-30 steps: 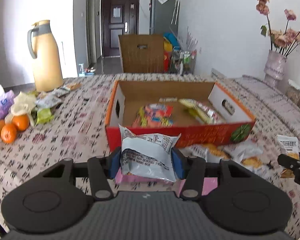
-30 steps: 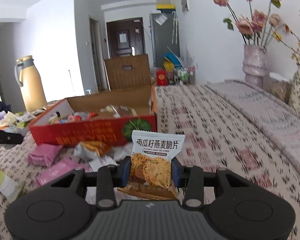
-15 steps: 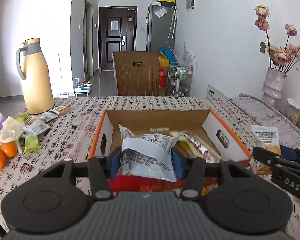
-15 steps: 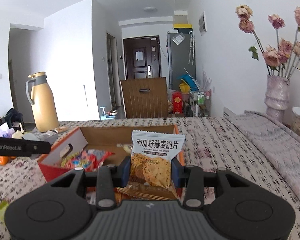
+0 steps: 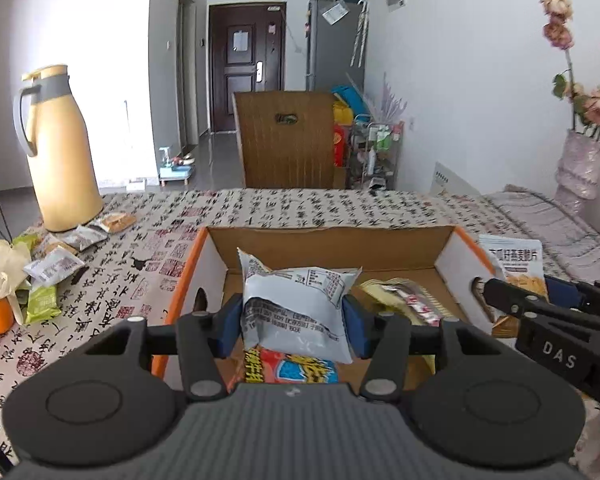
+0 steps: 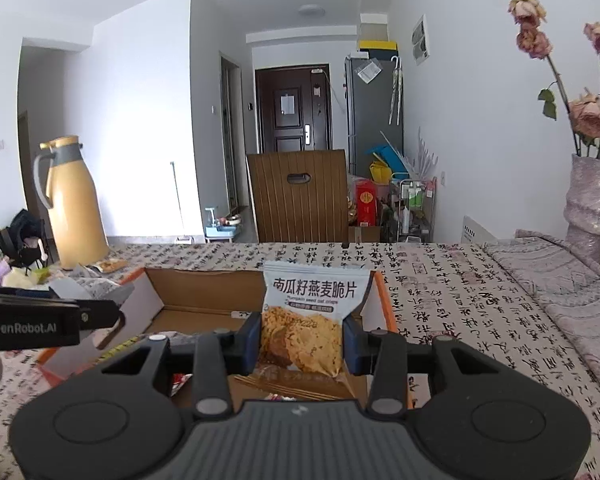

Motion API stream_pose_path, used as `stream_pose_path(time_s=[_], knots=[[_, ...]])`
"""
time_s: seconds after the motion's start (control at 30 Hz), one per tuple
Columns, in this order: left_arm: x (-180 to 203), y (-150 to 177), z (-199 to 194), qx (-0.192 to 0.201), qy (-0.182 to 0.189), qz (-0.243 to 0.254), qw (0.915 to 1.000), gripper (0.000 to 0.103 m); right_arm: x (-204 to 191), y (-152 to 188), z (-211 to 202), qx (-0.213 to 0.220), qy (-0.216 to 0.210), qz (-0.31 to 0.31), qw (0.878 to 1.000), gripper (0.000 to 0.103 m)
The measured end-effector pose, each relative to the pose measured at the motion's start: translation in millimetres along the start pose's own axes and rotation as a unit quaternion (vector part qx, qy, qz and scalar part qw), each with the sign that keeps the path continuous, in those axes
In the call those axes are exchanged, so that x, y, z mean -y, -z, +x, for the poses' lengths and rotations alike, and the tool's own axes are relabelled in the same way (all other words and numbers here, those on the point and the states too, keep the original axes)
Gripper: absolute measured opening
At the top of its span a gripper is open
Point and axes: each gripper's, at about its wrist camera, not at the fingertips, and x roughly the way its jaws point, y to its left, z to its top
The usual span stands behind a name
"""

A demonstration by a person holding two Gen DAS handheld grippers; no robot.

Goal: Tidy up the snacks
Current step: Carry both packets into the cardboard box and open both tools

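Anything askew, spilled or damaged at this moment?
Nothing spilled or damaged. The white packet in the left gripper is crumpled by the grip; loose snack packets lie scattered beside the thermos jug, outside the cardboard box.

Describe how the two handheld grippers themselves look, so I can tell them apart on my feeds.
Both match: a ribbed dark grey body, two round black discs and black linkage arms ending in blue pads. The left gripper carries white "GenRobot.AI" lettering on its side; the right gripper shows "DAS" on its side. No cables, hands or sleeves show.

Cardboard box: brown inside, orange rim. Tablecloth: beige with black calligraphy and red seals. Jug: yellow, grey collar and handle.
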Motion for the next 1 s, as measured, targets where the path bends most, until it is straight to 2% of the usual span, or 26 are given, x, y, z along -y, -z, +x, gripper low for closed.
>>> stream_pose_path(time_s=[0.17,0.33,0.4,0.57,0.63,0.67,0.7,0.73,0.8,0.9,1.0], knots=[[-9,9,27,-0.024,-0.001,-0.011,0.9997,0.053,2,11,23,-0.021,-0.004,0.001,1.000,0.039],[-12,16,37,-0.040,0.011,-0.011,0.9991,0.053,0,20,33,-0.037,-0.008,-0.006,0.999,0.040],[-12,17,35,-0.036,0.014,-0.011,0.9992,0.057,1,21,33,-0.042,-0.009,-0.004,0.999,0.040],[-9,17,26,-0.014,0.008,-0.008,0.9998,0.080,6,21,30,-0.035,-0.005,0.009,0.999,0.046],[-8,17,23,-0.008,0.007,-0.010,0.9999,0.089,8,21,28,-0.031,-0.005,0.013,0.999,0.055],[-9,16,22,-0.005,0.005,-0.011,0.9999,0.098,9,20,26,-0.028,-0.004,0.015,0.999,0.064],[-9,16,21,-0.002,0.000,-0.013,0.9999,0.102,9,20,25,-0.024,-0.004,0.015,1.000,0.073],[-9,16,20,0.003,-0.004,-0.016,0.9999,0.103,9,20,23,-0.021,-0.004,0.016,1.000,0.078],[-11,15,18,0.005,-0.005,-0.020,0.9998,0.103,10,19,20,-0.014,-0.005,0.018,1.000,0.095],[-13,14,17,0.006,-0.007,-0.025,0.9996,0.103,11,18,16,-0.008,-0.006,0.022,1.000,0.103],[-12,14,16,0.008,-0.006,-0.024,0.9997,0.103,11,17,15,-0.007,-0.006,0.022,1.000,0.103]])
